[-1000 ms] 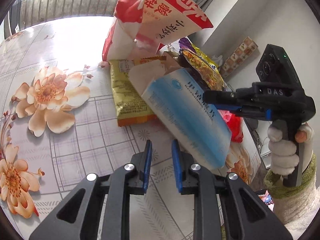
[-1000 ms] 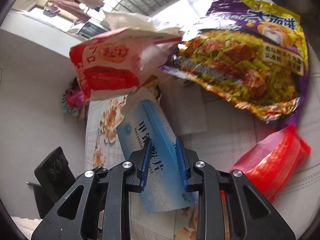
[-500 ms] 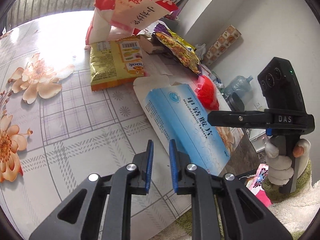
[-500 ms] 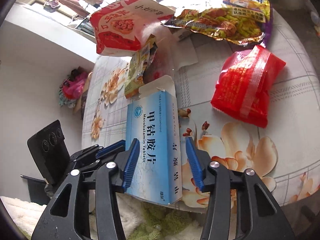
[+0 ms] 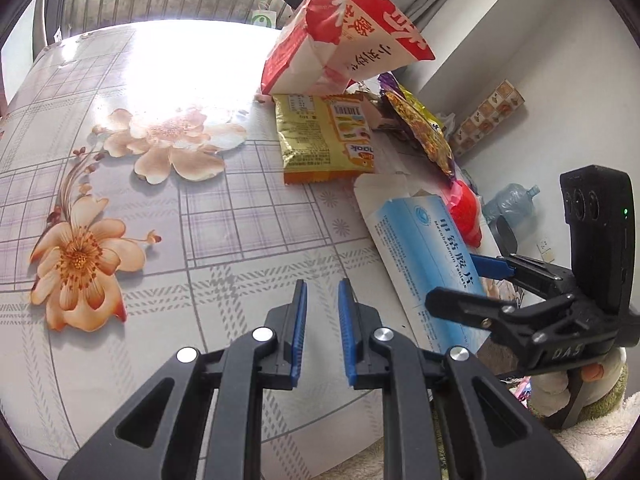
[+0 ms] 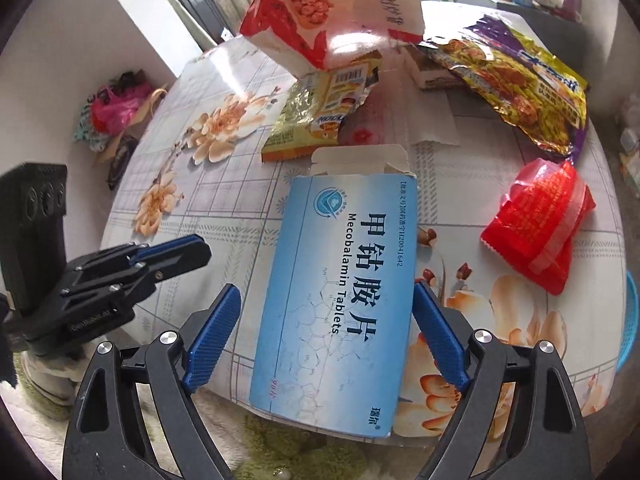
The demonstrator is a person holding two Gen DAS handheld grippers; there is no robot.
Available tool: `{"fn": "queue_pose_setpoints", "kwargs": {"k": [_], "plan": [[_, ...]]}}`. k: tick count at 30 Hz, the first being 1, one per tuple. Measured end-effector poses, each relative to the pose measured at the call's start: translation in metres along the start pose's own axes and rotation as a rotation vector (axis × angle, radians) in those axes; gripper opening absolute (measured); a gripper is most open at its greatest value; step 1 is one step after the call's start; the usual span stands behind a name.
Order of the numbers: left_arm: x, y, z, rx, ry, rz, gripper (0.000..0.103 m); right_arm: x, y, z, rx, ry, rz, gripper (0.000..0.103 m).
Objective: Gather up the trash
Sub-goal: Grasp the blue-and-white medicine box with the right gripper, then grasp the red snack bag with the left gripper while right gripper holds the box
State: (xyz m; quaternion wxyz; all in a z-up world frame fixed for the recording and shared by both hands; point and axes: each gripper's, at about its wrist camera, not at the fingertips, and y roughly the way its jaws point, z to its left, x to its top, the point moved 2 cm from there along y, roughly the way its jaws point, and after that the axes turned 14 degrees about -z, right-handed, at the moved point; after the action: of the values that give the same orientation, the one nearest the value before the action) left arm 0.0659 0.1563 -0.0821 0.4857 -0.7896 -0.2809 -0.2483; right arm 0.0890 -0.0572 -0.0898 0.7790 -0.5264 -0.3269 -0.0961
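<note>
Five pieces of trash are on the floral tabletop (image 6: 224, 208), none collected yet. From the left: the left claw (image 6: 192, 249), nearly closed and empty; the yellow snack packet (image 6: 320, 116) under the red-and-white bag (image 6: 320, 12); the blue tablet box (image 6: 340, 296) at the near edge, between the right claw's (image 6: 326, 336) just-widened jaws, left pad clear of it; then the purple wrapper (image 6: 516, 76) and red packet (image 6: 540, 224).
</note>
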Motion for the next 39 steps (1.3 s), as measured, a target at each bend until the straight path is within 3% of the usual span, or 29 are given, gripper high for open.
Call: {"fn": "queue_pose_setpoints", "kwargs": {"k": [1, 3, 8, 15, 18, 19, 20, 22, 26, 32, 34, 37, 39], "plan": [[0.000, -0.001, 0.000, 0.002, 0.003, -0.004, 0.014, -0.002, 0.003, 0.003, -0.019, -0.023, 0.004, 0.083], [0.001, -0.004, -0.001, 0.001, 0.005, -0.011, 0.014, -0.007, 0.007, 0.004, -0.038, -0.039, 0.009, 0.072], [0.011, -0.002, -0.013, -0.019, 0.034, -0.035, 0.014, -0.015, -0.020, -0.012, -0.003, 0.023, -0.017, 0.068], [0.027, 0.023, -0.058, -0.100, 0.123, -0.022, 0.016, -0.020, -0.094, -0.063, -0.002, 0.180, -0.177, 0.068], [0.033, 0.041, -0.088, -0.166, 0.161, -0.006, 0.017, -0.021, -0.124, -0.096, -0.091, 0.237, -0.245, 0.068], [0.034, 0.049, -0.099, -0.189, 0.173, 0.006, 0.024, -0.023, -0.129, -0.109, -0.137, 0.258, -0.254, 0.068], [0.034, 0.056, -0.109, -0.205, 0.185, 0.017, 0.033, -0.026, -0.130, -0.122, -0.185, 0.281, -0.250, 0.068], [0.036, 0.071, -0.127, -0.237, 0.205, 0.031, 0.040, -0.032, -0.126, -0.143, -0.271, 0.314, -0.231, 0.068], [0.042, 0.107, -0.148, -0.271, 0.184, 0.079, 0.053, -0.038, -0.107, -0.166, -0.328, 0.320, -0.191, 0.068], [0.048, 0.161, -0.157, -0.227, 0.146, 0.154, 0.054, -0.037, -0.084, -0.171, -0.293, 0.317, -0.150, 0.068], [0.044, 0.169, -0.157, -0.245, 0.114, 0.182, 0.053, -0.037, -0.082, -0.170, -0.280, 0.316, -0.153, 0.068], [0.037, 0.168, -0.156, -0.298, 0.072, 0.198, 0.042, -0.038, -0.083, -0.169, -0.253, 0.321, -0.154, 0.068], [0.034, 0.161, -0.155, -0.325, 0.064, 0.194, 0.040, -0.038, -0.083, -0.168, -0.226, 0.327, -0.156, 0.068]]}}
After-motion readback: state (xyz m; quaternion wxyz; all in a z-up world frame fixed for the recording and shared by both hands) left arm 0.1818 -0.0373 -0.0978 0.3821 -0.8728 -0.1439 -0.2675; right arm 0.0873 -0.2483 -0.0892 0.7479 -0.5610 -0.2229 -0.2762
